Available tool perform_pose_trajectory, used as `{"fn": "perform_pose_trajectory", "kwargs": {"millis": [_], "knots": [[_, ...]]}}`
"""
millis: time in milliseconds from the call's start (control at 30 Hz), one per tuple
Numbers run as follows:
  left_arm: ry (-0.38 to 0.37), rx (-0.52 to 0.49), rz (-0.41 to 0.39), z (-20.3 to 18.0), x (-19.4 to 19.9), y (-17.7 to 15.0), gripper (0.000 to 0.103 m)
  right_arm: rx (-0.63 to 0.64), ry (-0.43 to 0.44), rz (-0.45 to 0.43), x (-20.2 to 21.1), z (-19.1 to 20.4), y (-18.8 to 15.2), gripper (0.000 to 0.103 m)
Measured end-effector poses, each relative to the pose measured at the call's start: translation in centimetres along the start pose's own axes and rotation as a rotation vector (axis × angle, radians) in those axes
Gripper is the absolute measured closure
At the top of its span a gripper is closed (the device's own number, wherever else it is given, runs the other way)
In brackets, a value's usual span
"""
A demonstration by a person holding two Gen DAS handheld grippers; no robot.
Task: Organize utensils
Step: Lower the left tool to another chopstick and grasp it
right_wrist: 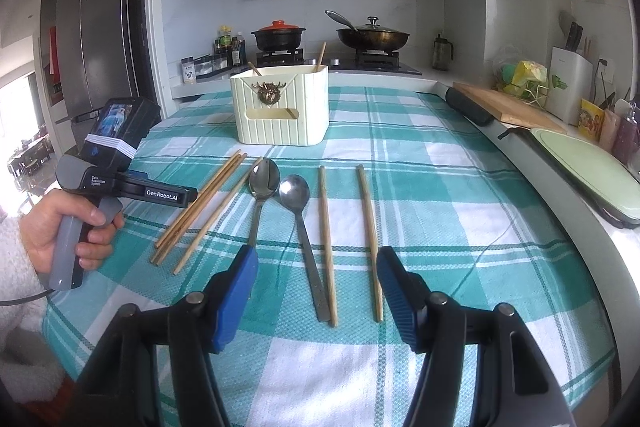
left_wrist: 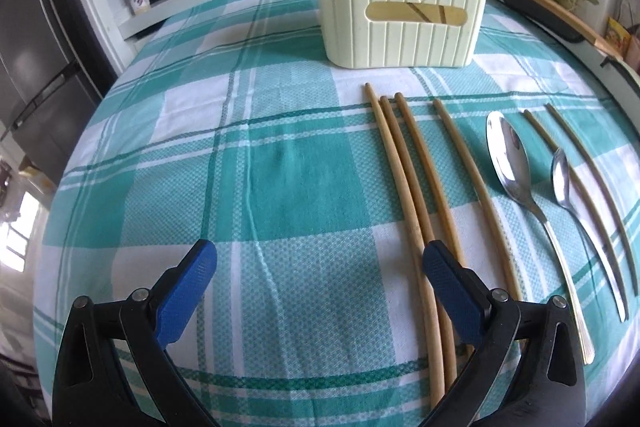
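Observation:
A cream utensil holder [left_wrist: 402,1] stands at the back of the checked cloth; it also shows in the right wrist view [right_wrist: 282,107], with two chopsticks [right_wrist: 320,57] in it. Several wooden chopsticks [left_wrist: 404,179] lie in front of it, with a large spoon [left_wrist: 510,157] and a smaller spoon [left_wrist: 562,177] to their right. Two more chopsticks [right_wrist: 328,239] lie right of the spoons [right_wrist: 295,193]. My left gripper [left_wrist: 320,267] is open, low over the cloth, its right finger above the leftmost chopsticks. My right gripper [right_wrist: 316,271] is open above the spoon handle and chopstick ends.
A stove with a black pot [right_wrist: 278,35] and a frying pan [right_wrist: 372,37] stands behind the table. A wooden cutting board [right_wrist: 508,107] and a green tray [right_wrist: 584,163] lie on the counter at right. A refrigerator [right_wrist: 100,27] stands at left.

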State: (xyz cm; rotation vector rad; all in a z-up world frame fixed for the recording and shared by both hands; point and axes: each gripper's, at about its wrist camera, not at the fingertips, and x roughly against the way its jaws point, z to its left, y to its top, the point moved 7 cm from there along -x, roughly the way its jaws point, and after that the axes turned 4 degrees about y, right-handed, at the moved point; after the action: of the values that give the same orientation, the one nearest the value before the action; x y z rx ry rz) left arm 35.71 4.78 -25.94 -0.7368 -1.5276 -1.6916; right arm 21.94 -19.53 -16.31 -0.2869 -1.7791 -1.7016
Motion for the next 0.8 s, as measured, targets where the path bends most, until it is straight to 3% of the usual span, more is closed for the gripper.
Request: {"fn": "perform_pose_trajectory", "kwargs": {"millis": [333,467,733,800], "knots": [[0.026,-0.027,0.022,0.0,-1.1,0.8,0.001,-0.047,0.005,0.072,-1.4,-1.8,0.4,0.040],[0.004,-0.022,0.038,0.1,-1.6,0.8,0.000,-0.073,-0.014,0.102,-2.1,-3.8,1.1,0.040],[-0.035,-0.053,0.091,0.5,-2.2,1.3,0.000,-0.144,0.085,0.325,-9.2,-7.8,2.8,0.040],[-0.041,-0.072,0.104,0.5,-2.3,1.5,0.000,-0.165,0.110,0.369,-11.4,-8.4,3.3,0.045]]}}
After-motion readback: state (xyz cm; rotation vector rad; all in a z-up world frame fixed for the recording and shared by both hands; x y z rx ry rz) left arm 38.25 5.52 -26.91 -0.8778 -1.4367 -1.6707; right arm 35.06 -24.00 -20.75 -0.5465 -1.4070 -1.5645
